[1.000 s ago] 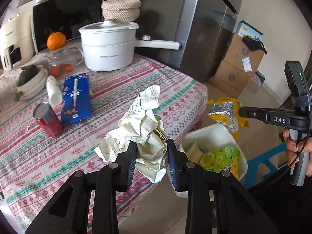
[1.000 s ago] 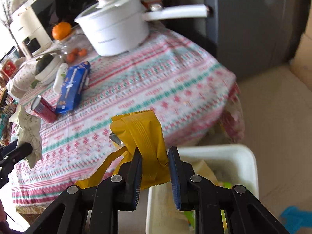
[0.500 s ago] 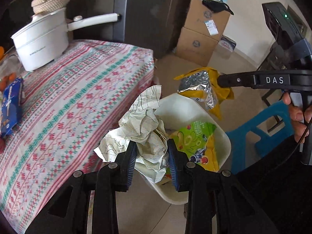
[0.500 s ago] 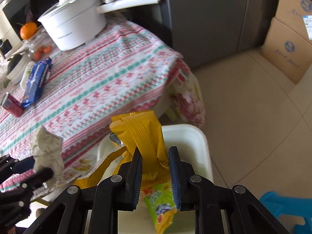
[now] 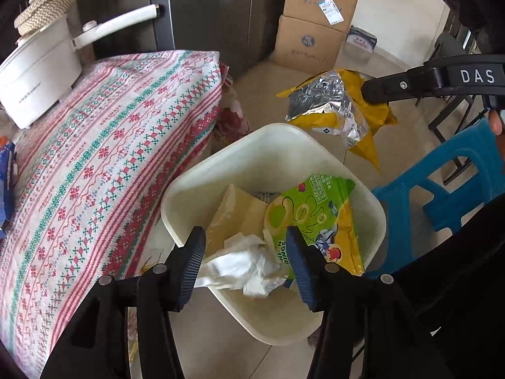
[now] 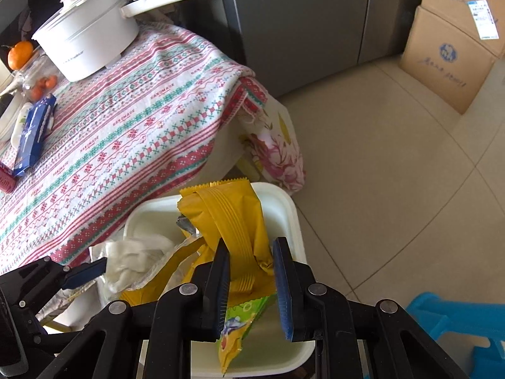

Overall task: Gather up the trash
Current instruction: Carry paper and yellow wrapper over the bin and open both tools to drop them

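Observation:
A white trash bin (image 5: 284,132) stands on the floor beside the table. My left gripper (image 5: 244,237) hangs over it, its jaws opening, and the pads no longer press on anything. The crumpled white paper (image 5: 246,268) lies loose below them in the bin, beside a green snack bag (image 5: 315,218) and a beige sheet. My right gripper (image 6: 251,271) is shut on a yellow foil snack bag (image 6: 233,221) above the bin's (image 6: 293,221) far side. The right wrist view shows the paper (image 6: 135,259) blurred next to a left finger (image 6: 85,273). In the left wrist view the yellow bag (image 5: 331,110) dangles beyond the rim.
The table (image 5: 110,145) with its patterned cloth borders the bin on the left and carries a white pot (image 5: 38,72) and a blue packet (image 6: 34,132). A blue plastic stool (image 5: 442,183) stands right of the bin. Cardboard boxes (image 5: 312,31) and a grey fridge (image 6: 300,25) lie behind.
My left gripper swung from above the table to above the bin, opened, and the crumpled paper dropped out of it. My right gripper carried the yellow bag over the bin.

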`<state>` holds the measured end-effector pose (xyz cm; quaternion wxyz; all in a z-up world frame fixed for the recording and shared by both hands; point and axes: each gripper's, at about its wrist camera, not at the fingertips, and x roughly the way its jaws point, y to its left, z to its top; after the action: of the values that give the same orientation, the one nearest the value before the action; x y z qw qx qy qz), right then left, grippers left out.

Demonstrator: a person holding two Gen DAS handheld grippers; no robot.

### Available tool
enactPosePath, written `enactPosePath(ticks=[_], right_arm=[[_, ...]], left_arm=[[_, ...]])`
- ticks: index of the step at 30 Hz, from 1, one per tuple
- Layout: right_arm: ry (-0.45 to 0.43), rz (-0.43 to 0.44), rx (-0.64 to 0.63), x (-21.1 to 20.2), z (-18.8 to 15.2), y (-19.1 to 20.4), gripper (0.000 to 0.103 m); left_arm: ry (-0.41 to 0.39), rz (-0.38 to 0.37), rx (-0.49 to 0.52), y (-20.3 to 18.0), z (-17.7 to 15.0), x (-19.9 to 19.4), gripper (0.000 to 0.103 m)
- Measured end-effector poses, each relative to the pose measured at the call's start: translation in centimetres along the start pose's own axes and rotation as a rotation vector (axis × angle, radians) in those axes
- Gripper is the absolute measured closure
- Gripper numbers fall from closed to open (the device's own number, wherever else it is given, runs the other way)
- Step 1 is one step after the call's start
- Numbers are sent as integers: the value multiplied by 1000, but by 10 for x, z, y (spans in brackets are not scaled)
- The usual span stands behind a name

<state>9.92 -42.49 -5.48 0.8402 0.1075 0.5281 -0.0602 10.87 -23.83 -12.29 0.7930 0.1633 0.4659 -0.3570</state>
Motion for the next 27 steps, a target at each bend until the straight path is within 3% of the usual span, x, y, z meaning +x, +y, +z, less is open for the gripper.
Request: enactPosePath(ticks=[5,15,18,20,22,27], right_arm=[[1,0,-4,0,0,1,79],[65,-28,-80,18,-2,30,77],[101,-15,-76,26,-3,36,70],[119,9,-47,28,-3,37,57],[117,25,-31,27,-2,38,52],[110,20,-32,25,-2,46,47]], left_arm=[[-21,24,0,6,-2,-17,39],[-38,74,-66,38,-16,-48,38],[-48,80,-87,44,-19,-57,38],[-55,82,-97,48,-20,-62,38],[-64,84,-103,50,-21,-66,38],[-77,92,-123,58,-24,-75,37]])
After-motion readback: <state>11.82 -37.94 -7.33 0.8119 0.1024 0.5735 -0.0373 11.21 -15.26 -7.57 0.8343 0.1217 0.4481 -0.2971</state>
